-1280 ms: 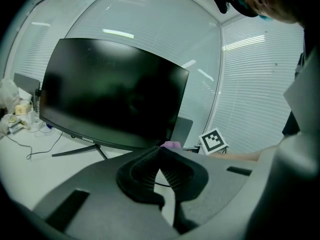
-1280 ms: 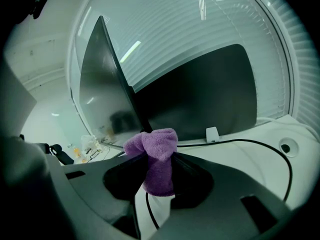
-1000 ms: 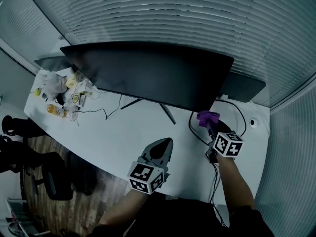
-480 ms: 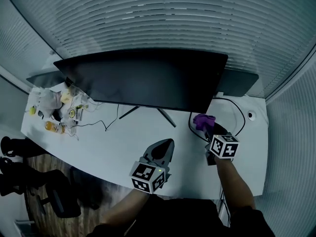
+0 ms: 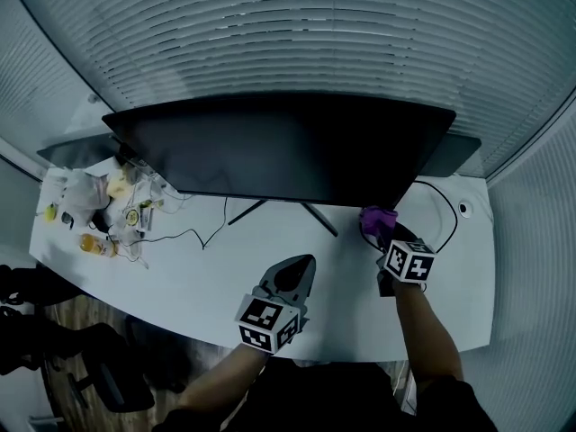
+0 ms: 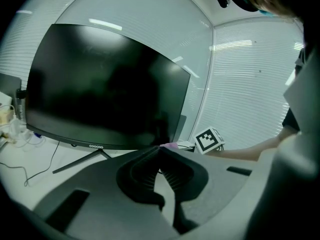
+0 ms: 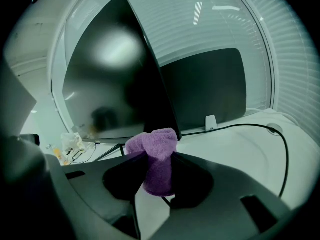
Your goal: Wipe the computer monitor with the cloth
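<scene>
From my station, the left gripper reads as a matte grey-black shell tapering to a rounded point, with ribbed inner pads; the right gripper is built alike. Each carries a white cube printed with black square markers (left cube, right cube). The person wears a dark top, forearms uncovered.

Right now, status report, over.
Right gripper shut on purple cloth, near lower right corner of monitor. Left gripper shut, empty. Cable on desk; screen unobstructed.
</scene>
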Action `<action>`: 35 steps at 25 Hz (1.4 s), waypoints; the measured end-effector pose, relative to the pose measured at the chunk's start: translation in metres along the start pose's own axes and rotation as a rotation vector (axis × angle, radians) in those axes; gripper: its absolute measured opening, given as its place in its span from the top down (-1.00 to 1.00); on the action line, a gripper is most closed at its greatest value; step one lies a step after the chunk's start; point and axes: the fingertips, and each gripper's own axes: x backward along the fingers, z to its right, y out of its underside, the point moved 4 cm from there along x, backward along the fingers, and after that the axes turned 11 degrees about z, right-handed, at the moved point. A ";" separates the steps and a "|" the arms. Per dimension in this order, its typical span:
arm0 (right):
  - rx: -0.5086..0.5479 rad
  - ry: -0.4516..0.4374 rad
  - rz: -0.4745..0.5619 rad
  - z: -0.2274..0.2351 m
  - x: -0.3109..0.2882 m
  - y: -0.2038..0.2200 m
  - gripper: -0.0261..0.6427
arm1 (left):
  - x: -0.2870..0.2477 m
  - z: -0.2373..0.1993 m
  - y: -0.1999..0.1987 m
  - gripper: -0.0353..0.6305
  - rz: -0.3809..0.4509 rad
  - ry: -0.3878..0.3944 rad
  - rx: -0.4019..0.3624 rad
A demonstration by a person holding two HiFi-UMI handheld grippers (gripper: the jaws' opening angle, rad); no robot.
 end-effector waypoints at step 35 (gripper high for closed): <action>0.052 -0.103 -0.058 -0.170 -0.093 0.035 0.50 | 0.102 -0.136 0.009 0.88 0.028 -0.168 0.094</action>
